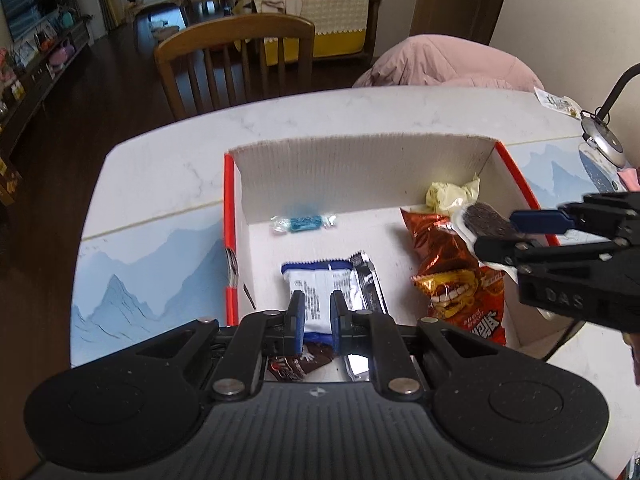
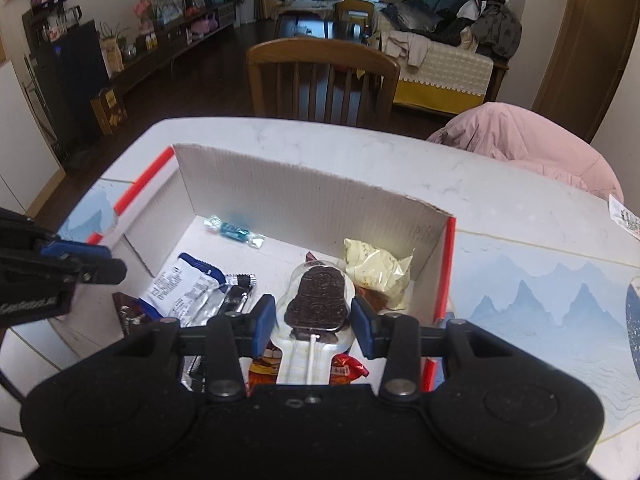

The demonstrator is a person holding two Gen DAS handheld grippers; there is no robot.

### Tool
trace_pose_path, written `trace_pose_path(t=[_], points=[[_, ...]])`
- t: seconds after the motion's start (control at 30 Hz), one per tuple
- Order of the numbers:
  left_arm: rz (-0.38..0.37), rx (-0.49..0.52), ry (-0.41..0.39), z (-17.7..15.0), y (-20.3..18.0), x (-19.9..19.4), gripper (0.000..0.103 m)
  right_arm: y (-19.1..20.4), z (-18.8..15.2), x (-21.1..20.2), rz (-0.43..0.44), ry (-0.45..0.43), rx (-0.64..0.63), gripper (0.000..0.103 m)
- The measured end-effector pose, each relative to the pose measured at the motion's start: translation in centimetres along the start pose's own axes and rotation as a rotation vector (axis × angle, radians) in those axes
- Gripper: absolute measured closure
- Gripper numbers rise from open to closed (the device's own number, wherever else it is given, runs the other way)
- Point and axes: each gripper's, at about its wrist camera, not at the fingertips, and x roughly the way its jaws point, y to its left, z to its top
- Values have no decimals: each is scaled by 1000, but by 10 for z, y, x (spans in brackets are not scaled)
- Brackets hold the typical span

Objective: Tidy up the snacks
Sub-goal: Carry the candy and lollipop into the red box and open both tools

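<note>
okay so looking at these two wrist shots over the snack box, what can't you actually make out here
- Left wrist view: the dark wrapper under the left tool is mostly hidden by the tool's body.
- Left wrist view: the blue candy is blurred, its print unreadable.
- Right wrist view: the lollipop stick's lower end is hidden behind the right tool.
- Both views: the box near wall is covered by the tools.

Each hand-held gripper (image 1: 314, 314) (image 2: 316, 322) is black plastic, with blue pads (image 1: 298, 320), silver screws and round ribbed grips.
</note>
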Motion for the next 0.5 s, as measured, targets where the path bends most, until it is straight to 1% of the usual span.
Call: trace_pose_path(t=[0.2, 0.3, 0.5], points=[[-13, -3, 17, -8, -3, 3, 90, -1, 0, 15, 6, 27, -13, 62], [-20, -2, 18, -12, -5, 2, 90, -1, -1, 16, 24, 37, -13, 62], [-29, -7, 7, -15, -6, -5, 90, -2, -2, 3, 49, 23, 1, 62]])
